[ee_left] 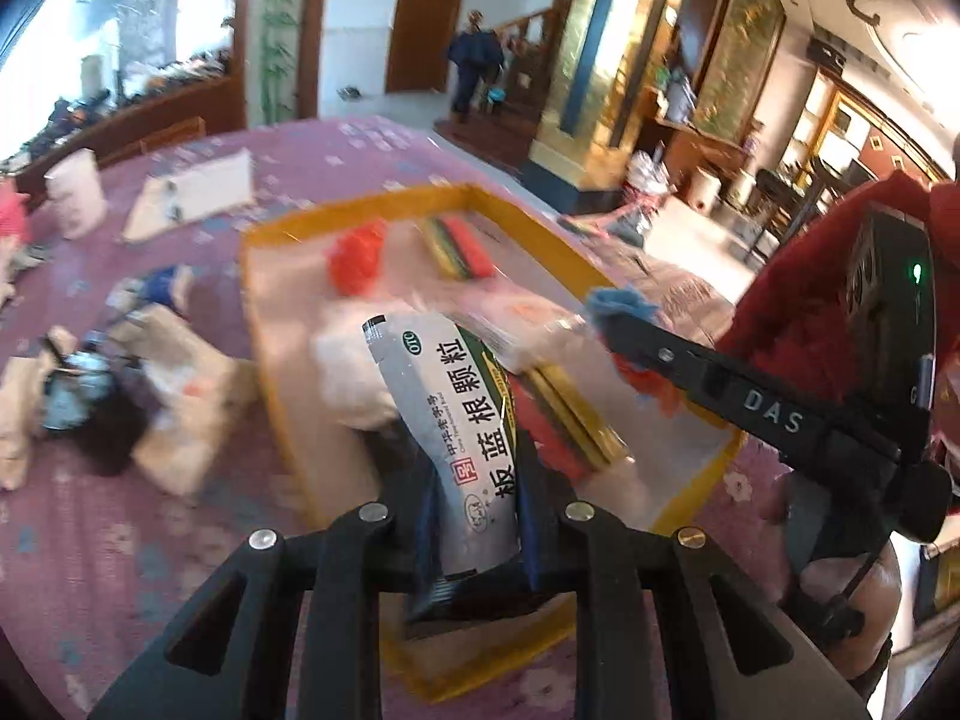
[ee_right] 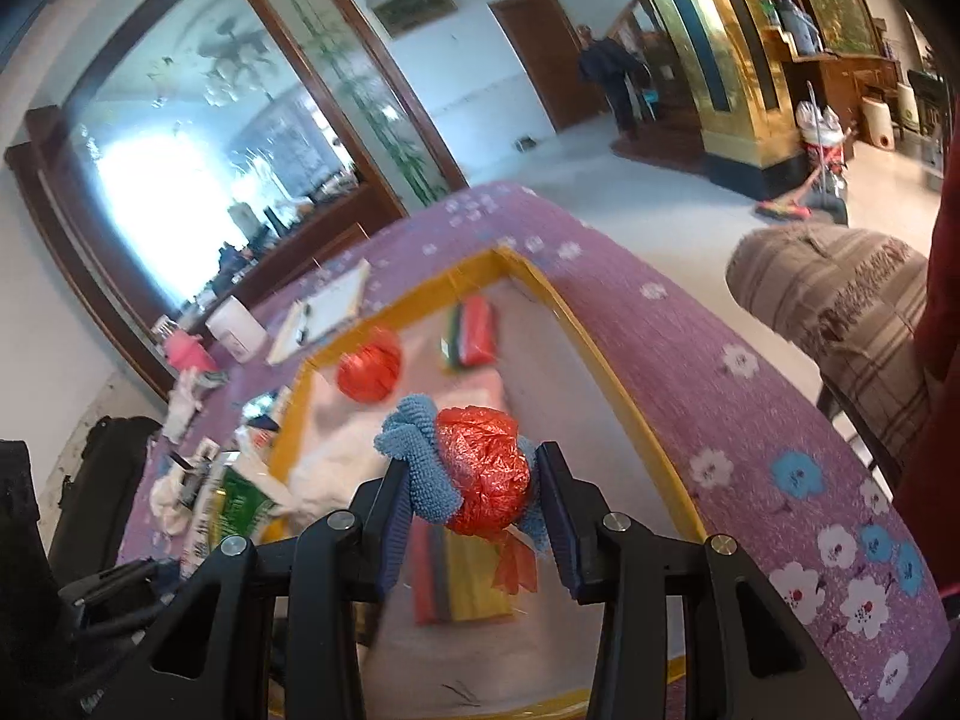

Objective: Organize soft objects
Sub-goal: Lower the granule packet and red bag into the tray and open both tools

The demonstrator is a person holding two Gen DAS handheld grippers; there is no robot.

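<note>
Purple floral cloth covers the tabletop (ee_right: 660, 324), which stands in a large hall with a wood-framed mirror and a gilded column behind it. At the left of the tabletop lie loose paper bags (ee_left: 180, 396) and other clutter, apparently unsorted stock well apart from the yellow-rimmed tray (ee_left: 264, 324), which appears to serve as the collection point. Over the tray's near end, the left gripper (ee_left: 477, 480) is clamped on a silver sachet (ee_left: 456, 414), held by its lower end so the length projects forward over the tray floor, judged ready for laying down. To the right, the right gripper (ee_right: 474, 480) is closed on a red crumpled ball (ee_right: 483, 471) wrapped partly in a blue cloth (ee_right: 414, 444), the pair carried together above the tray. Already inside the tray rest a second red ball (ee_right: 369, 372) and a striped sponge pack (ee_right: 471, 336), set apart at the far end.
</note>
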